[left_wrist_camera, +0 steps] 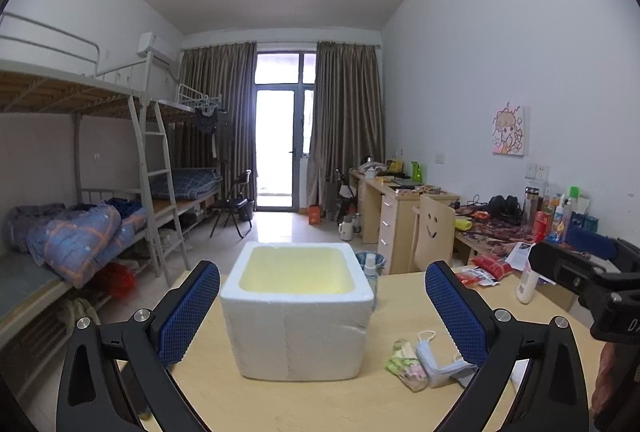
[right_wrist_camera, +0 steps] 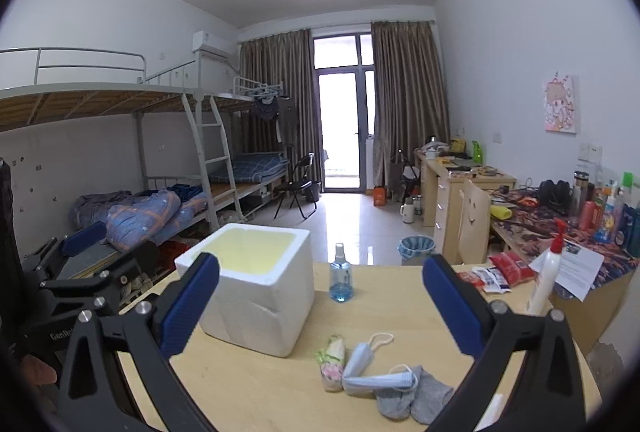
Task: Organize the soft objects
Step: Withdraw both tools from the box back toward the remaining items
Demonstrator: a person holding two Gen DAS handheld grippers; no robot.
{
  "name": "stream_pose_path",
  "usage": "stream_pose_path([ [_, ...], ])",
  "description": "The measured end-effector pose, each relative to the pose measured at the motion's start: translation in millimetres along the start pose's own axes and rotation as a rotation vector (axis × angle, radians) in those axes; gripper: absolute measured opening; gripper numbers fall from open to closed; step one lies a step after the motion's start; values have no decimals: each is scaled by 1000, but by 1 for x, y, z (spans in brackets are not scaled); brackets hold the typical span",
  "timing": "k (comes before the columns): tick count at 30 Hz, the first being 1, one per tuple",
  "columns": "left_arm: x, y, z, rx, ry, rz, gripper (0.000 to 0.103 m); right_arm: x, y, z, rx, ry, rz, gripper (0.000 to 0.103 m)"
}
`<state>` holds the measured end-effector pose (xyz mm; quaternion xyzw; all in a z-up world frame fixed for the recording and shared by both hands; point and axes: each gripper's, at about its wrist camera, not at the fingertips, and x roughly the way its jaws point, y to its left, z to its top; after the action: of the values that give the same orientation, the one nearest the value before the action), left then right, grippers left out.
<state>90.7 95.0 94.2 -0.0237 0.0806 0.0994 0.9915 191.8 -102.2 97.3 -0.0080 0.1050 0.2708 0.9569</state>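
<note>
A white foam box (left_wrist_camera: pixel 298 312) with a yellowish inside stands open on the wooden table (left_wrist_camera: pixel 224 396); it also shows in the right wrist view (right_wrist_camera: pixel 260 292). To its right lie a folded floral cloth (right_wrist_camera: pixel 333 358), a blue face mask (right_wrist_camera: pixel 372 364) and grey socks (right_wrist_camera: pixel 416 394). The cloth (left_wrist_camera: pixel 404 364) and the mask (left_wrist_camera: pixel 436 360) show in the left wrist view too. My left gripper (left_wrist_camera: pixel 322 312) is open and empty, above the table facing the box. My right gripper (right_wrist_camera: pixel 320 310) is open and empty, above the soft items.
A blue spray bottle (right_wrist_camera: pixel 341 274) stands behind the box. A white pump bottle (right_wrist_camera: pixel 546 272), red packets (right_wrist_camera: pixel 512 268) and papers sit at the table's right edge. A cluttered desk (right_wrist_camera: pixel 560 216), a chair (right_wrist_camera: pixel 474 222) and bunk beds (right_wrist_camera: pixel 120 160) lie beyond.
</note>
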Motion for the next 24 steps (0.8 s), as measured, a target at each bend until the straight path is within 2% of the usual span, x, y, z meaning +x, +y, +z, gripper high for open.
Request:
stream_pose_path([
  [6,-12,-8,-14,-19,-7,-4,103,-10,-2,-16,-5,-5,-16,103],
  [12,-29,-12,-43,-28,-34,-23,103,-27,-6,-43,6,-35,-38,103],
  [17,-35,-9,-63,-73,-17,-52,103,-32,-2,-64,-11,-21,-42,103],
  [24,-23,-16,-75,-41,53,-56,103,-25,-1,-75,-15,13,-34,103],
])
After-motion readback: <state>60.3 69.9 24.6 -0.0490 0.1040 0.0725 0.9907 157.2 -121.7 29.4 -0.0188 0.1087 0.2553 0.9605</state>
